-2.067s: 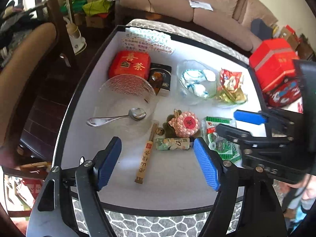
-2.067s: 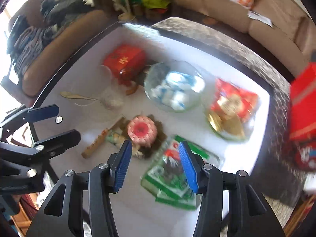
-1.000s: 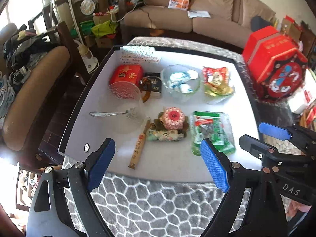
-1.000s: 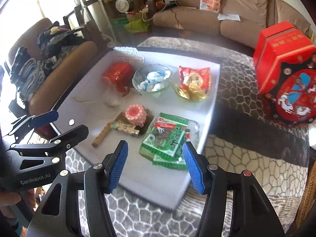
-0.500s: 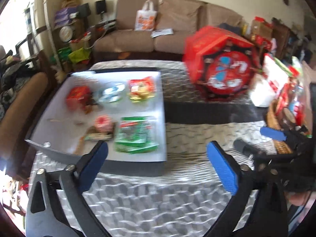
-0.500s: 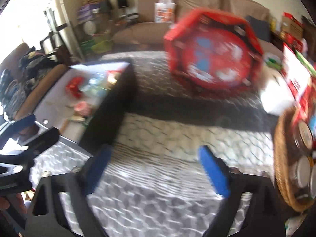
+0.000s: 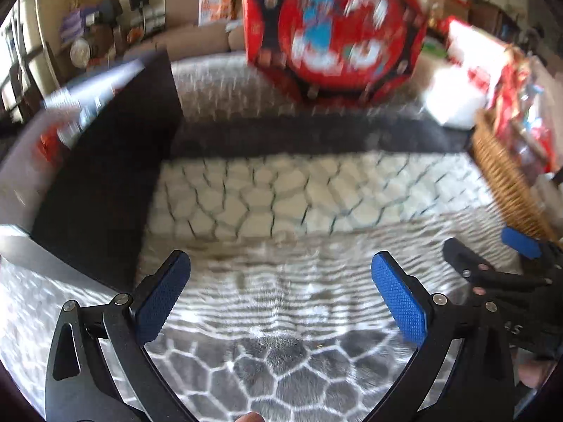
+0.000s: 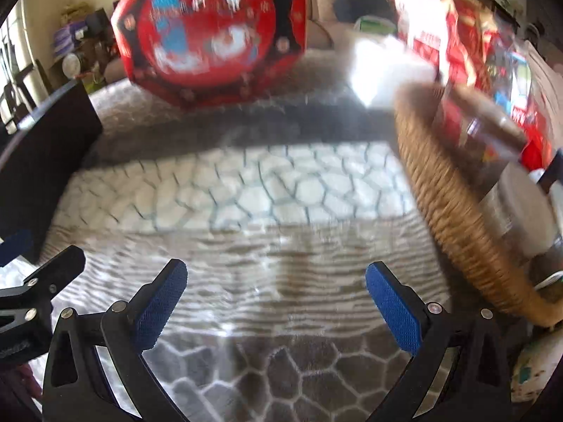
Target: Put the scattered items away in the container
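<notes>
Both views are motion-blurred. My left gripper (image 7: 281, 295) is open and empty, low over the grey honeycomb-patterned rug (image 7: 274, 193). My right gripper (image 8: 276, 302) is open and empty over the same rug (image 8: 246, 197); it also shows at the right edge of the left wrist view (image 7: 499, 256). The low table (image 7: 102, 161) with the scattered items is at the far left, seen from its dark side; only blurred scraps of items (image 7: 49, 140) show on top. A wicker basket (image 8: 443, 204) holding jars and packets stands at the right.
A large red octagonal gift box (image 7: 334, 28) stands upright at the back of the rug, also in the right wrist view (image 8: 211, 31). A white box (image 7: 454, 102) and red packets sit beside the basket (image 7: 503, 176). A sofa runs along the back wall.
Both grippers have swung right and dropped away from the table toward the rug, so the table's items have left view. The red box and basket now loom closer. Both jaws stay open.
</notes>
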Tool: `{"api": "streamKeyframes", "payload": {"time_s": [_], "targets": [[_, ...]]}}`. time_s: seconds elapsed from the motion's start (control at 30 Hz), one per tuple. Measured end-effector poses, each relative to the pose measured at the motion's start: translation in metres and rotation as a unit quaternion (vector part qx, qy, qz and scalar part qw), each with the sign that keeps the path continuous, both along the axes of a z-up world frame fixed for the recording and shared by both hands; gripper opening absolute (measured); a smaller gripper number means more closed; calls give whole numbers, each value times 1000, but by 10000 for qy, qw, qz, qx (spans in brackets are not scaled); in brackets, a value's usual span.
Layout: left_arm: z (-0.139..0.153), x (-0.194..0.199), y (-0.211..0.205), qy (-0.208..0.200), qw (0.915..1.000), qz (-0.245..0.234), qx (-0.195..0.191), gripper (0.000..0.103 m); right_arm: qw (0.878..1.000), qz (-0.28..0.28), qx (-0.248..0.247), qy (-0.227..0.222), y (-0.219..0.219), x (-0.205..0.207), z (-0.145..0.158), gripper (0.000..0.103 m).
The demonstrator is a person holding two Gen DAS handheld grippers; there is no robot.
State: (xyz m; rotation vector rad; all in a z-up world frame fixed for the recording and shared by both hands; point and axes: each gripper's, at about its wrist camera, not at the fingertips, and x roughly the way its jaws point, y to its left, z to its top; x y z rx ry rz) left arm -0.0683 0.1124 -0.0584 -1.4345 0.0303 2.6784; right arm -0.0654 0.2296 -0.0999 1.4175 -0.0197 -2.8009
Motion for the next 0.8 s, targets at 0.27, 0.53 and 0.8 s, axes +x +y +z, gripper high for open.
{"api": "streamKeyframes", "payload": {"time_s": [0.27,0.53,0.8], "targets": [[-38,4,-14,60,9994,333,-114,103,10000,80,25,43,-4,0,-17,103],[-36,6,-17,74,9988,481,-48,103,9999,111,23,31,-5,6,-21,103],[-33,4,-21,55,9989,460,58,103,9999,118,114,-1,-7,1,-23,103]]}}
